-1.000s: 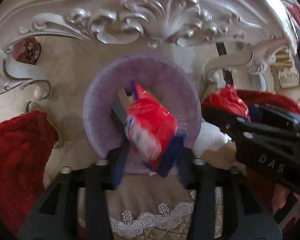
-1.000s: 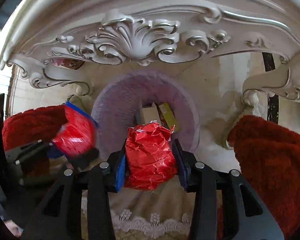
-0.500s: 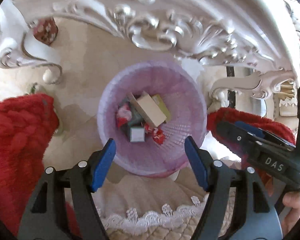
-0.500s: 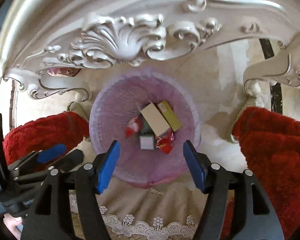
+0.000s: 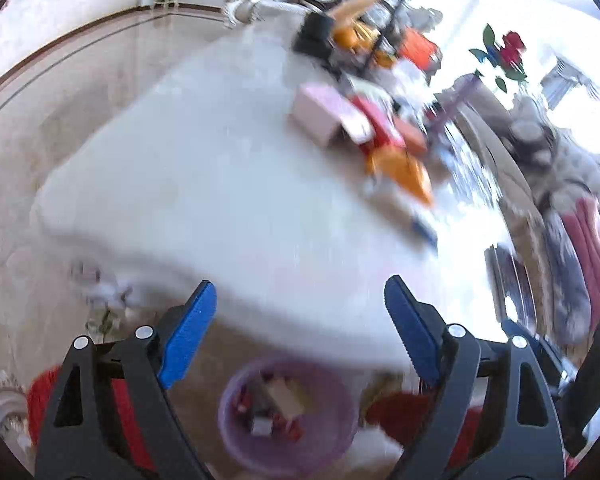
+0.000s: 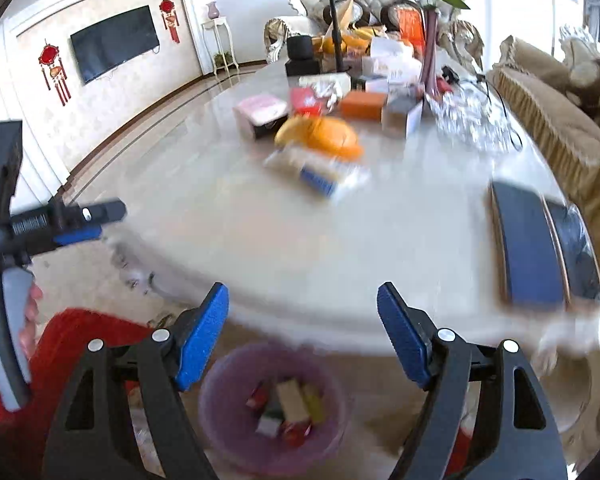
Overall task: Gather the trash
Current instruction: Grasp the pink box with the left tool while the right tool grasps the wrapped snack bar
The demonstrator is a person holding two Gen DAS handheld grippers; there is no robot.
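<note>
Trash (image 6: 290, 408) in purple bin (image 6: 228, 432), below both empty, opening tools (image 6: 302, 344).

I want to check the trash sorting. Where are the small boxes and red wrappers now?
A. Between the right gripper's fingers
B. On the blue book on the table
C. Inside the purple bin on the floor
C: the boxes and wrappers lie inside the purple bin, below the table edge.

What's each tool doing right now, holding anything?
Left tool: open and opening wider, nothing between its blue pads.
Right tool: open and opening wider, holding nothing; the purple bin sits below.
</note>
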